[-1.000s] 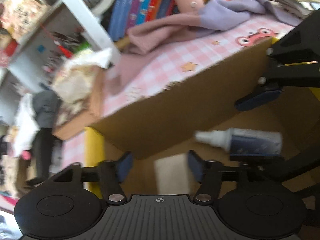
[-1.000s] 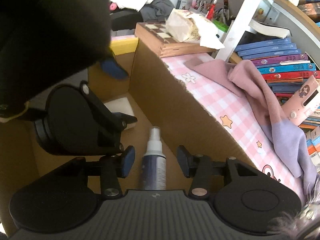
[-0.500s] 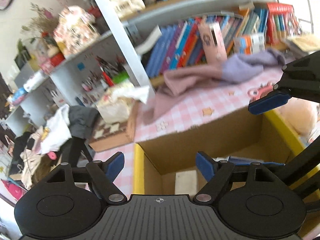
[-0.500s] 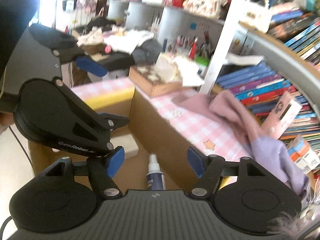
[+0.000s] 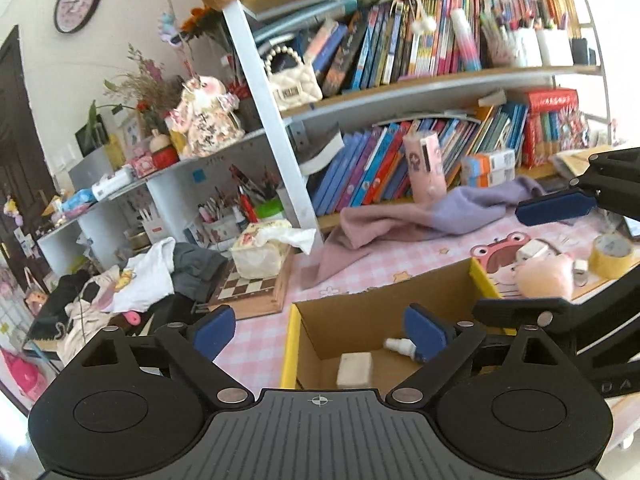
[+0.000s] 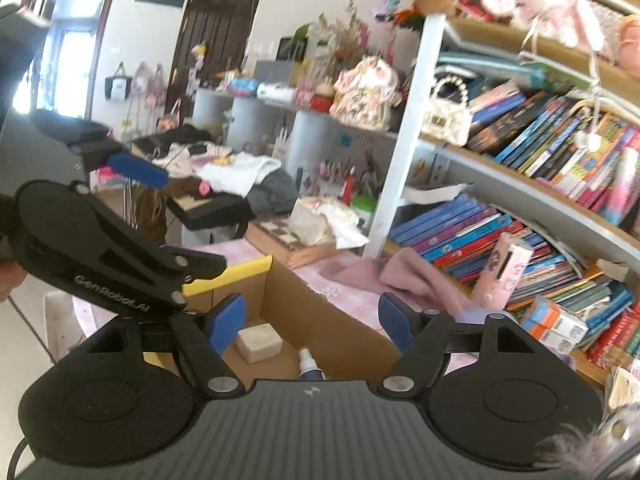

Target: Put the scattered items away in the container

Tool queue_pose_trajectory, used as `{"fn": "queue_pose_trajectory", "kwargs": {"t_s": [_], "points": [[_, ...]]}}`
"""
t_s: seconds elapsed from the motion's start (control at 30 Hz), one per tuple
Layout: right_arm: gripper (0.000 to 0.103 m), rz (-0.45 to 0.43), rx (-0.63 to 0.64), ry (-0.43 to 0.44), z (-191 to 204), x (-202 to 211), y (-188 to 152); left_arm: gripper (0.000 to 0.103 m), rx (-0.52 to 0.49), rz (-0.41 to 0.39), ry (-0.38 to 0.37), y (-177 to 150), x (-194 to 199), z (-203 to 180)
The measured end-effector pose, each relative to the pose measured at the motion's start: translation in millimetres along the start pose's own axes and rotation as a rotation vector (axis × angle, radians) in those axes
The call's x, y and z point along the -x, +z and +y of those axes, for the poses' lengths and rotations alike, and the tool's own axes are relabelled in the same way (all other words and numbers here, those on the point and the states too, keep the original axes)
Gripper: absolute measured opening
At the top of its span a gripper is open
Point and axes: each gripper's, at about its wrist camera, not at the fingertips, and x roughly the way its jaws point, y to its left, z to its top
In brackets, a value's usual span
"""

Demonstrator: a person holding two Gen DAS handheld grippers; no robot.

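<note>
An open cardboard box [image 5: 360, 312] with yellow flaps stands on the pink checked tablecloth; it also shows in the right wrist view [image 6: 320, 312]. Inside lie a white block [image 5: 355, 367] [image 6: 259, 343] and a spray bottle with a white nozzle [image 5: 400, 346] [image 6: 310, 364]. My left gripper [image 5: 320, 330] is open and empty, raised above the box's near side. My right gripper [image 6: 310, 322] is open and empty, also above the box. A pink plush toy [image 5: 544, 276], a tape roll [image 5: 612, 250] and a small white item [image 5: 530, 249] lie on the table right of the box.
A pink-purple cloth [image 5: 420, 220] lies behind the box before a bookshelf [image 5: 420, 88]. A chessboard box [image 5: 252, 292] with a tissue pack [image 5: 264, 248] sits at the left. A pink case [image 6: 504, 272] leans on the books. Clothes are piled at far left [image 5: 132, 276].
Both grippers have risen up out of the box and opened wider. The spray bottle and white block stay inside the box.
</note>
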Motion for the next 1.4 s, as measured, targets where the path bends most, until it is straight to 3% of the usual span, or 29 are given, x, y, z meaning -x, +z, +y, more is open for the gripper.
{"fn": "queue_pose_trajectory", "kwargs": {"t_s": [0.4,0.63,0.77,1.1,1.4], "points": [[0.076,-0.019,-0.038,-0.076,26,76,-35,0.096,0.105,-0.002,0.004,-44,72,-14],[0.079,-0.093,-0.059,-0.113,47,106,-54,0.097,0.217,-0.022,0.039,-68,98,-15],[0.079,-0.051,-0.073,-0.115,58,111,-67,0.097,0.249,-0.012,0.052,-81,105,-16],[0.083,0.063,-0.177,-0.137,73,116,-96,0.097,0.292,0.102,0.043,-116,106,-17],[0.087,0.156,-0.244,-0.120,75,112,-108,0.097,0.237,0.176,-0.002,-130,107,-36]]}}
